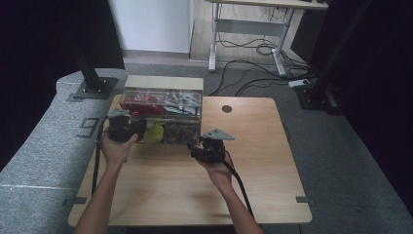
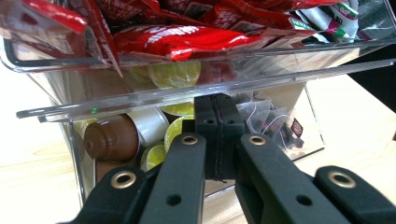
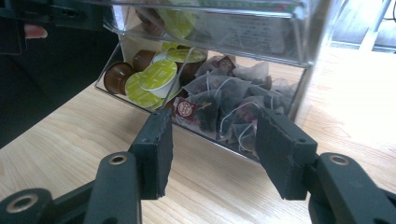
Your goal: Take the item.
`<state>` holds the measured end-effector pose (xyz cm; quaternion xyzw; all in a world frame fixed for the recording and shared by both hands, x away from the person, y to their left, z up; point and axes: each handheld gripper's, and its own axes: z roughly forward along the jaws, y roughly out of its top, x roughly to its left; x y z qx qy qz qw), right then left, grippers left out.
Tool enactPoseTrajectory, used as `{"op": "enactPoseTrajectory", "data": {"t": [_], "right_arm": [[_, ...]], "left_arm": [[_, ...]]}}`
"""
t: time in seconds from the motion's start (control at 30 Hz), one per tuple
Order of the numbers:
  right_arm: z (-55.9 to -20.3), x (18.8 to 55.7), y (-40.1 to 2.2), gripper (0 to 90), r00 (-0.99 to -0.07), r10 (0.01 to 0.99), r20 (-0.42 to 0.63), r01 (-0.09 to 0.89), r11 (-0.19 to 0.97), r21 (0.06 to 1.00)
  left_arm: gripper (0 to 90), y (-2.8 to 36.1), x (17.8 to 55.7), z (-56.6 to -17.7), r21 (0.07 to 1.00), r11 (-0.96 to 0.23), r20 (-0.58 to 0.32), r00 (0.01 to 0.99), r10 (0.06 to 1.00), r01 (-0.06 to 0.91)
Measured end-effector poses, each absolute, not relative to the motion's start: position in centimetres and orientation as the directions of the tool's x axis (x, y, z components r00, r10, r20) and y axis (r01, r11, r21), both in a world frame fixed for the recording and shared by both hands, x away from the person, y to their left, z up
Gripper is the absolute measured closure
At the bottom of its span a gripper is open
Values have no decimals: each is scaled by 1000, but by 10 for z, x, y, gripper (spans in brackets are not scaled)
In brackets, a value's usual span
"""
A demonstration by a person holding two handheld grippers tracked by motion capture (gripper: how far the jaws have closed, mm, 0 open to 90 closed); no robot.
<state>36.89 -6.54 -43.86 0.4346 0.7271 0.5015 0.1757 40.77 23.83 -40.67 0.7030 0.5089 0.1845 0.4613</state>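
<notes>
A clear two-tier organizer box (image 1: 163,92) stands at the back left of the wooden table (image 1: 253,161). Red packets (image 1: 141,103) fill its upper tier. Below are green-lidded and brown capsules (image 1: 155,132) and tea bags (image 1: 181,131). My left gripper (image 1: 136,128) is at the box's left front; in the left gripper view it (image 2: 218,109) is shut, its tips against the clear rim (image 2: 140,100) under the red packets (image 2: 182,39), with capsules (image 2: 112,137) just behind. My right gripper (image 3: 217,154) is open, low in front of the tea bags (image 3: 224,102) and beside the capsules (image 3: 154,77); in the high view it (image 1: 199,145) sits at the box's front right corner.
A round cable hole (image 1: 227,108) lies right of the box. A black post base (image 1: 95,87) stands off the table's back left, and cables (image 1: 258,48) run across the floor under a far desk. A fingertip (image 3: 35,31) of the other hand shows in the right gripper view.
</notes>
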Motion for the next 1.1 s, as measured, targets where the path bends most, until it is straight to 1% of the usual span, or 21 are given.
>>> {"op": "enactPoseTrajectory", "data": {"t": [0.37,0.6,1.1], "right_arm": [[-446,377,-40,505,-574,804,157,454,152,878],[-449,384,-24,507,-582,801,139,457,181,871],[-462,399,-8,509,-564,813,146,484,181,856]], "left_arm": [[900,238,408,-407,837,-60,-207,416,885,544],[900,238,407,-407,838,-59,-208,417,885,543],[900,238,408,-408,838,-54,-215,420,882,542]]}}
